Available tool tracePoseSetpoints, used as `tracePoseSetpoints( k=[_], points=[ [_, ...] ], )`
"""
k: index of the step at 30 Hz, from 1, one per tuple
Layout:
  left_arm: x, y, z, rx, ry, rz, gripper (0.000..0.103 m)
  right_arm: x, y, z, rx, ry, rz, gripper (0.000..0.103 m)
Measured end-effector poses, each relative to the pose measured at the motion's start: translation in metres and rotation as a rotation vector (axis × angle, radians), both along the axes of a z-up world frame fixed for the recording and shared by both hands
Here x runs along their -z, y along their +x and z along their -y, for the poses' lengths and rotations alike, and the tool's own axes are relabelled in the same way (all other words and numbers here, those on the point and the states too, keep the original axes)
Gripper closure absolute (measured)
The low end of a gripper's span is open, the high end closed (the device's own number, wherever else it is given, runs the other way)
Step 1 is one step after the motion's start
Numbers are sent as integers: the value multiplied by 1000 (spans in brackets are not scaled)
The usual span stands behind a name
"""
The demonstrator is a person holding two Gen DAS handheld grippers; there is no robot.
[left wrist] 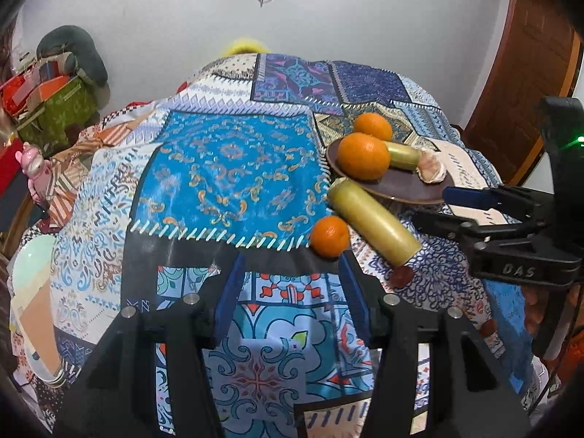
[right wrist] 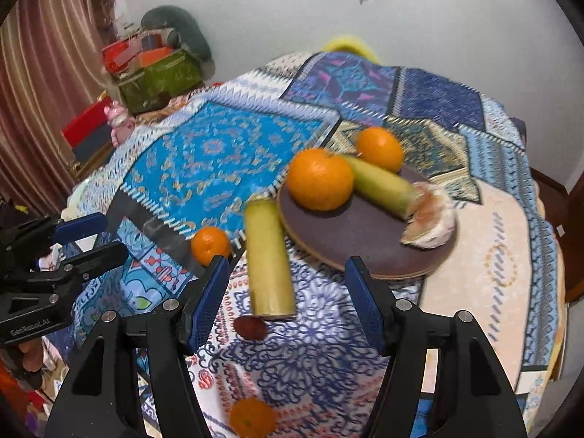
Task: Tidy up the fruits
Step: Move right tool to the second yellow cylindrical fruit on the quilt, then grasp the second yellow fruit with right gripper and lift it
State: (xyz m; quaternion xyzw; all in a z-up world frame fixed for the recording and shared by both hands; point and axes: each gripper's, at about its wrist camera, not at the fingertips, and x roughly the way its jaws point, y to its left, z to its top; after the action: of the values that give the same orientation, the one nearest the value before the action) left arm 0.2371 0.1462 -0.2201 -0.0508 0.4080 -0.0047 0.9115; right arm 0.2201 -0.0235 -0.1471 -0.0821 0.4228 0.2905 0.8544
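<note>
A brown plate (left wrist: 408, 186) (right wrist: 350, 233) holds a large orange (left wrist: 363, 156) (right wrist: 320, 179), a yellow-green cylinder fruit (left wrist: 403, 154) (right wrist: 383, 184) and a peeled citrus piece (left wrist: 432, 169) (right wrist: 432, 226). A second orange (left wrist: 373, 126) (right wrist: 379, 148) sits at the plate's far edge. On the cloth lie a long yellow-green fruit (left wrist: 372, 217) (right wrist: 268, 259) and a small orange (left wrist: 330, 236) (right wrist: 210, 245). Another orange (right wrist: 252, 418) lies below my right gripper. My left gripper (left wrist: 292, 292) (right wrist: 89, 237) is open and empty. My right gripper (right wrist: 286, 303) (left wrist: 438, 206) is open, above the long fruit's near end.
The table carries a patterned patchwork cloth (left wrist: 226, 168). A small dark red disc (left wrist: 401, 276) (right wrist: 250, 327) lies by the long fruit's end. Boxes and a green bag (left wrist: 54, 106) stand at the far left, with a pink figurine (left wrist: 34, 168).
</note>
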Motion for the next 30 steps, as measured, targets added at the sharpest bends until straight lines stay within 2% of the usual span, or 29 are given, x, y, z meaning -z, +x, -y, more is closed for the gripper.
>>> tracePoseSetpoints(
  k=[3, 7, 9, 15, 18, 23, 30],
  points=[
    [8, 3, -4, -1, -11, -10, 50, 13, 6, -12, -24, -11, -35, 41],
    [18, 10, -8, -4, -28, -28, 50, 27, 15, -21, -45, -27, -81, 56],
    [21, 13, -8, -1, -31, -36, 50, 35, 20, -26, -52, -39, -104, 60],
    [26, 16, -3, 14, -38, -46, 50, 54, 24, -31, -79, -68, -159, 61],
    [27, 16, 0, 17, -37, -53, 50, 54, 22, -28, -87, -78, -144, 67],
    [25, 11, 6, 24, -31, -57, 50, 49, 15, -11, -93, -47, -165, 67],
    [21, 2, 17, 36, -20, -61, 50, 41, -4, 44, -38, -56, -169, 68]
  ],
)
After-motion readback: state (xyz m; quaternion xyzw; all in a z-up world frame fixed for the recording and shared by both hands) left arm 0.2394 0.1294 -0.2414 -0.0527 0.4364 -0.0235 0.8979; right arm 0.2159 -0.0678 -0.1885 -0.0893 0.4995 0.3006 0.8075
